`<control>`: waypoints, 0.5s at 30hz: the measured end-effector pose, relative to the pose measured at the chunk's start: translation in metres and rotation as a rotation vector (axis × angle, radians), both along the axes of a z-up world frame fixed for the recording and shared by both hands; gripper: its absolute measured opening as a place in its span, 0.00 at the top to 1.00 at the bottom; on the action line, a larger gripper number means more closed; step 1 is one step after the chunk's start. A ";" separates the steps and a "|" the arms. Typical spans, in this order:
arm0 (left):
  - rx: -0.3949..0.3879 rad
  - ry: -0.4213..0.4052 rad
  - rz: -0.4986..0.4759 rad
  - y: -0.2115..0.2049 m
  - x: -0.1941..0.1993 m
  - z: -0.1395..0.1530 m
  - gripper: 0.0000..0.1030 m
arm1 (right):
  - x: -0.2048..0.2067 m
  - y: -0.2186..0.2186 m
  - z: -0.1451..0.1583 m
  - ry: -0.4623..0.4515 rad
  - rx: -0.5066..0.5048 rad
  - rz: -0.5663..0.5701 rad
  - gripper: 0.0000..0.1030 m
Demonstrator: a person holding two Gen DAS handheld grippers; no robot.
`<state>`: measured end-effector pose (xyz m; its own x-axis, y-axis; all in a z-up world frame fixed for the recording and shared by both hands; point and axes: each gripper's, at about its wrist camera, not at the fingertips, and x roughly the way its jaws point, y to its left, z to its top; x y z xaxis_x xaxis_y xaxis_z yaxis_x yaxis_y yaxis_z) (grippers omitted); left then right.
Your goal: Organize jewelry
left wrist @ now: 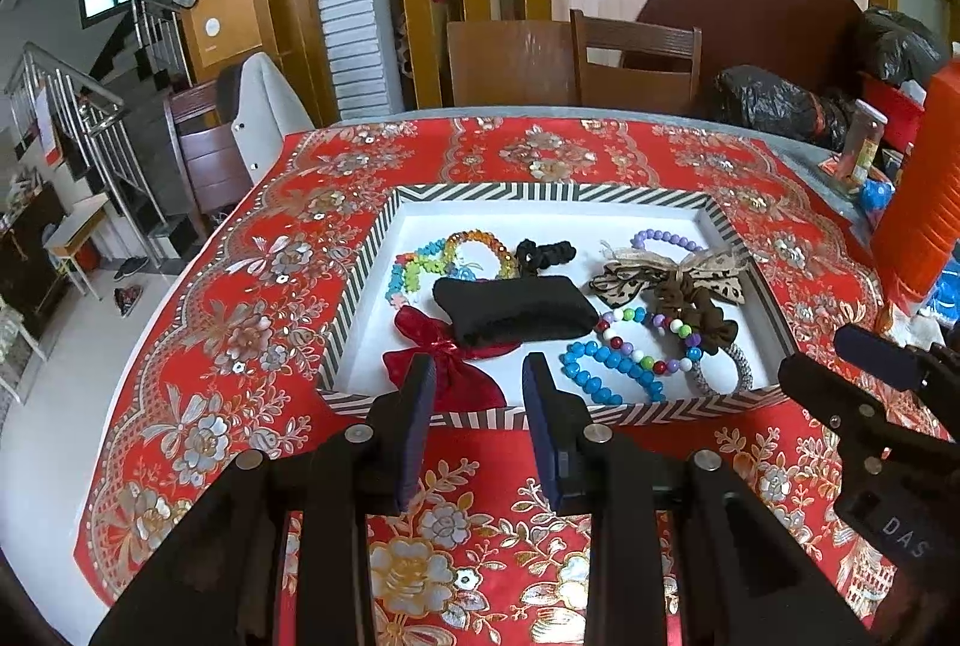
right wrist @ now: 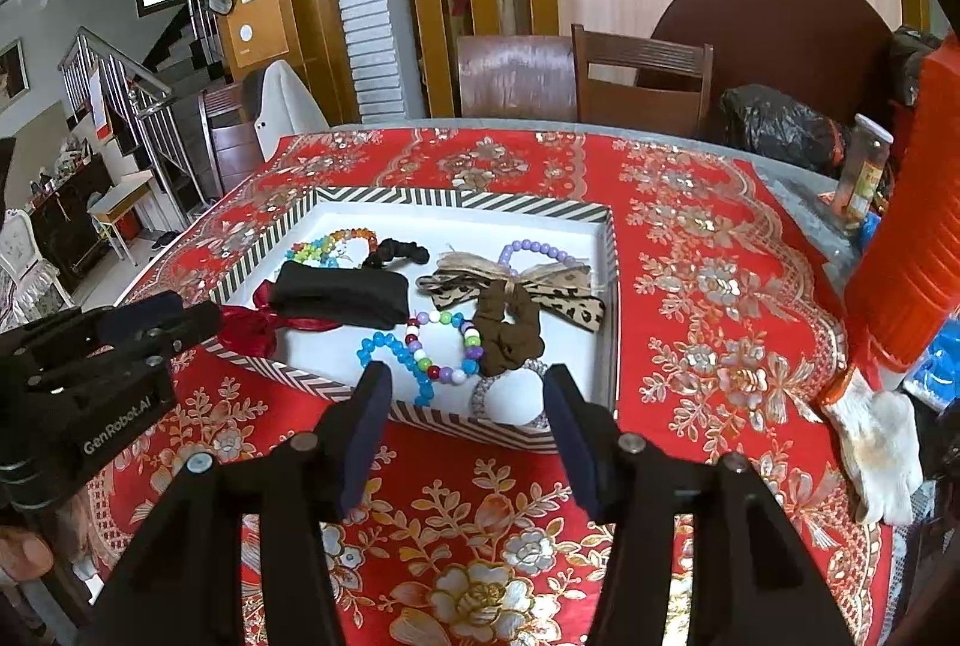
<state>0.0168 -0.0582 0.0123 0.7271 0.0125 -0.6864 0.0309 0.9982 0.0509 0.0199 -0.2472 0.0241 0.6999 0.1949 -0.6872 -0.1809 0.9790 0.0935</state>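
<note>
A striped-rim white tray (left wrist: 366, 250) (right wrist: 609, 280) on the red cloth holds jewelry and hair pieces: a black pouch (left wrist: 516, 307) (right wrist: 342, 295), a red bow (left wrist: 447, 355) (right wrist: 249, 328), a blue bead bracelet (left wrist: 612, 367) (right wrist: 393, 352), a multicolour bead bracelet (left wrist: 654, 334) (right wrist: 444, 346), a brown scrunchie (left wrist: 696, 307) (right wrist: 510, 328), a leopard bow (left wrist: 672, 274) (right wrist: 540, 292) and a purple bracelet (left wrist: 666, 238) (right wrist: 534, 247). My left gripper (left wrist: 479, 376) (right wrist: 159, 316) is open and empty at the tray's near rim. My right gripper (right wrist: 467, 382) (left wrist: 840, 355) is open and empty at the near right corner.
An orange ribbed container (right wrist: 912, 250) (left wrist: 924, 190), a white glove (right wrist: 876, 442) and a jar (right wrist: 864, 172) stand at the table's right side. Black bags (left wrist: 780, 100) lie at the back right. Wooden chairs (left wrist: 636, 58) stand behind the table. The table's left edge drops to the floor.
</note>
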 end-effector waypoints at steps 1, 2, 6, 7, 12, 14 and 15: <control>-0.001 -0.003 0.002 0.000 -0.001 0.001 0.57 | 0.000 0.000 0.000 0.002 0.002 0.001 0.46; -0.001 -0.004 0.003 0.001 -0.001 0.001 0.57 | 0.001 0.001 0.000 0.004 0.004 0.001 0.46; 0.005 -0.007 0.002 0.001 -0.002 0.003 0.57 | 0.000 0.001 0.001 0.010 0.013 0.004 0.45; 0.004 -0.009 0.002 0.001 -0.003 0.003 0.57 | 0.001 0.001 0.001 0.011 0.012 0.005 0.45; 0.003 -0.007 0.003 0.001 -0.003 0.003 0.57 | 0.000 0.003 0.001 0.013 0.012 0.017 0.43; 0.002 -0.006 0.001 0.001 -0.003 0.003 0.57 | 0.000 0.003 0.001 0.014 0.012 0.018 0.42; 0.000 -0.006 0.001 0.001 -0.003 0.004 0.57 | 0.000 0.003 0.001 0.014 0.012 0.018 0.42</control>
<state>0.0137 -0.0572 0.0160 0.7314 0.0134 -0.6818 0.0295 0.9982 0.0513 0.0201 -0.2442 0.0249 0.6868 0.2158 -0.6941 -0.1968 0.9745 0.1082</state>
